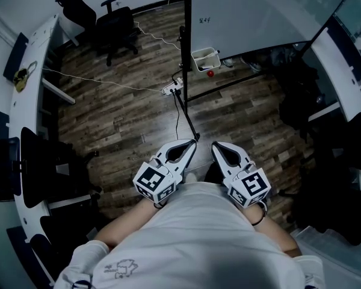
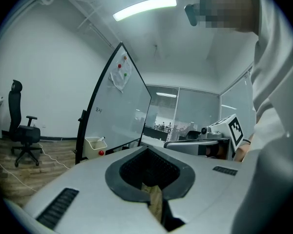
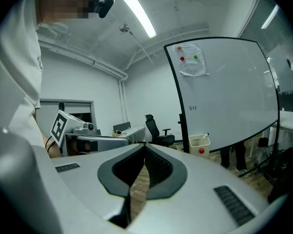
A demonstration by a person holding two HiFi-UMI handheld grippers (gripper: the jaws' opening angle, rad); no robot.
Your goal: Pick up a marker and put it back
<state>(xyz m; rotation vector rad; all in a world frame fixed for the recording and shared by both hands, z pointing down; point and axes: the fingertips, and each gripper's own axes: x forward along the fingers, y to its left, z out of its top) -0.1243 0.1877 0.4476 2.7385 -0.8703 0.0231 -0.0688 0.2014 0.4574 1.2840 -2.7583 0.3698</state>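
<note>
A marker (image 1: 209, 54) lies in a small white box (image 1: 204, 59) hung at the foot of the whiteboard (image 1: 253, 11), with a red round magnet (image 1: 210, 73) just under it. In the left gripper view the same box (image 2: 94, 145) is far ahead at left; in the right gripper view the box (image 3: 199, 143) is ahead at right. My left gripper (image 1: 194, 141) and right gripper (image 1: 215, 143) are held side by side close to my body, well short of the board. Both are shut with nothing between the jaws.
The whiteboard's black stand leg (image 1: 189, 122) runs along the wooden floor towards me. A power strip (image 1: 171, 87) and a white cable lie beside it. Two office chairs (image 1: 117, 26) stand at the back left, a curved white desk (image 1: 30, 71) runs along the left, and dark bags (image 1: 301, 101) sit at right.
</note>
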